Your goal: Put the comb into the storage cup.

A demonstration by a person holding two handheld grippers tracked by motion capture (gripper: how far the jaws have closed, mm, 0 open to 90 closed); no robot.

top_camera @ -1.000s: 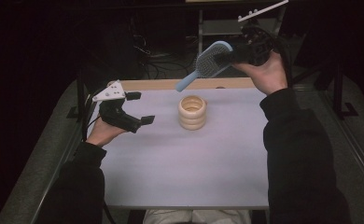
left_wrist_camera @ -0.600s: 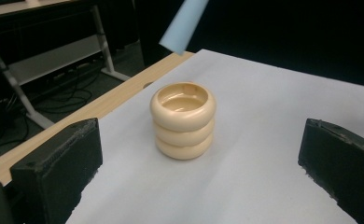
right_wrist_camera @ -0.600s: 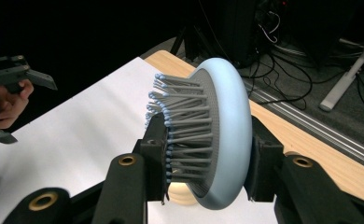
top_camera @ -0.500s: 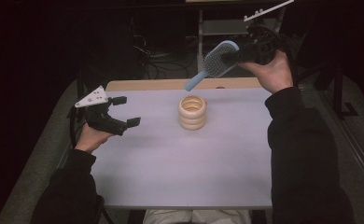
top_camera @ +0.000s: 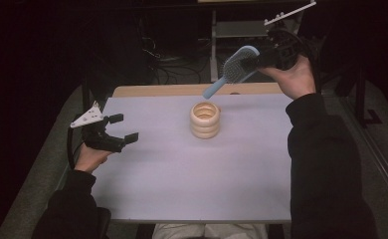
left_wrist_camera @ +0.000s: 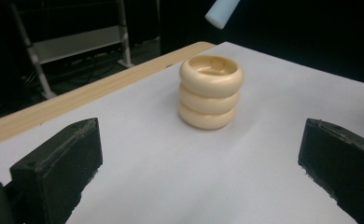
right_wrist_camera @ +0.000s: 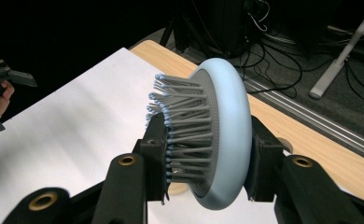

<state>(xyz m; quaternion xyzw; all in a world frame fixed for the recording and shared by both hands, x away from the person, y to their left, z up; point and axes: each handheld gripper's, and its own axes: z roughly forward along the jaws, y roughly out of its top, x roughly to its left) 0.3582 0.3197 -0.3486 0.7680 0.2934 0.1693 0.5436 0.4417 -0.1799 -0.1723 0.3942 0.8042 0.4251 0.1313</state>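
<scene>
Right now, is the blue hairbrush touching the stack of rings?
Apart. In the left gripper view, the hairbrush handle tip hangs in the air above and behind the ring stack, with dark background between them.

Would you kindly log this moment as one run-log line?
left gripper: open, low over white table | right gripper: shut on pale blue bristled hairbrush, raised | cream stack of three rings: untouched

Parts hidden or cut off

The hairbrush [left_wrist_camera: 221, 12] is cropped to its handle tip in the left gripper view; its own head hides that handle in the right gripper view, where the ring stack [right_wrist_camera: 179, 188] barely peeks out.
</scene>
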